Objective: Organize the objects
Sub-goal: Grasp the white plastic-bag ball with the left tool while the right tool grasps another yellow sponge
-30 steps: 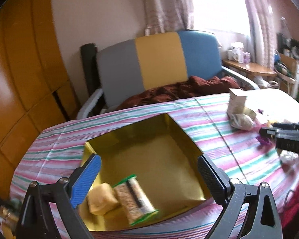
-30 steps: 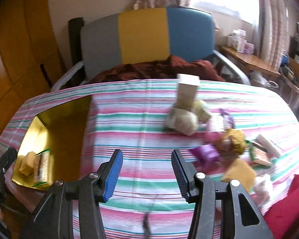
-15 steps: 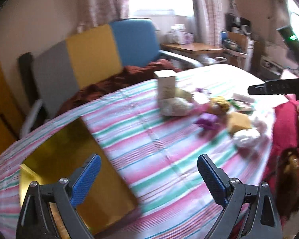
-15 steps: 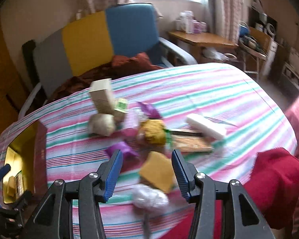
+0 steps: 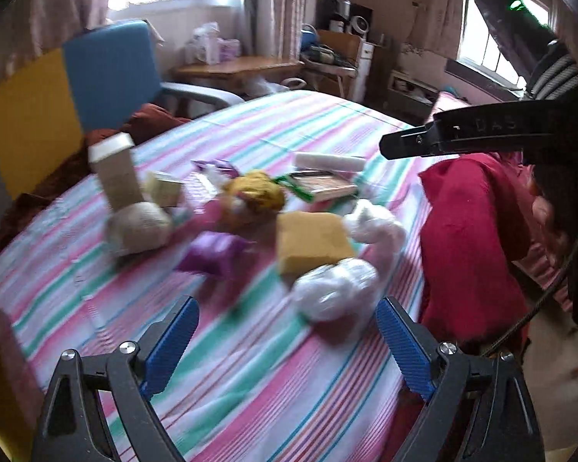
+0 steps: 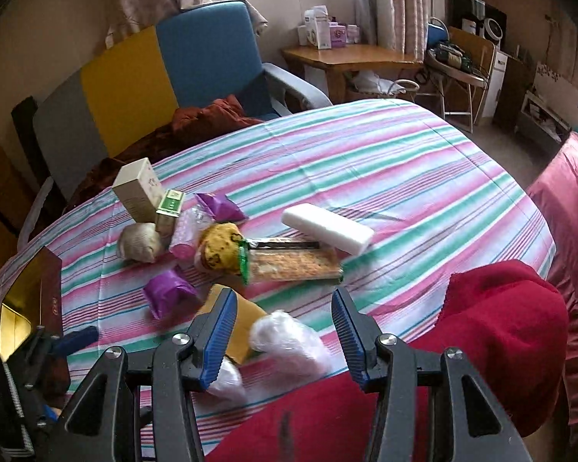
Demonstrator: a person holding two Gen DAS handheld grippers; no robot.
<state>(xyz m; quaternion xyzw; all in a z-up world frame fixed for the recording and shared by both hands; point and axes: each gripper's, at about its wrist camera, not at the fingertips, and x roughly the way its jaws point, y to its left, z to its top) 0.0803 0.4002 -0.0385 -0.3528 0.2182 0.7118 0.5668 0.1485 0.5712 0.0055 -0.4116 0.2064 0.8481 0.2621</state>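
A heap of loose items lies on the striped tablecloth [image 6: 385,161]: a tall beige carton [image 6: 136,188], a purple packet [image 6: 169,294], a yellow sponge [image 5: 312,240], clear plastic-wrapped bundles [image 6: 285,337], a cracker packet [image 6: 293,263] and a white block [image 6: 327,227]. The gold-lined box [image 6: 17,308] sits at the table's left end. My left gripper [image 5: 287,346] is open and empty, just short of a clear bundle [image 5: 333,292]. My right gripper [image 6: 285,337] is open and empty, with a clear bundle between its fingers.
A red cloth [image 6: 504,331] lies over the table's near right edge. A chair with grey, yellow and blue back panels [image 6: 142,81] stands behind the table, with a brown blanket [image 6: 208,115] on it. A wooden desk [image 6: 350,57] is by the window.
Both grippers have swung right, from over the gold-lined box and the bare cloth to the heap of items. Both stay open and empty.
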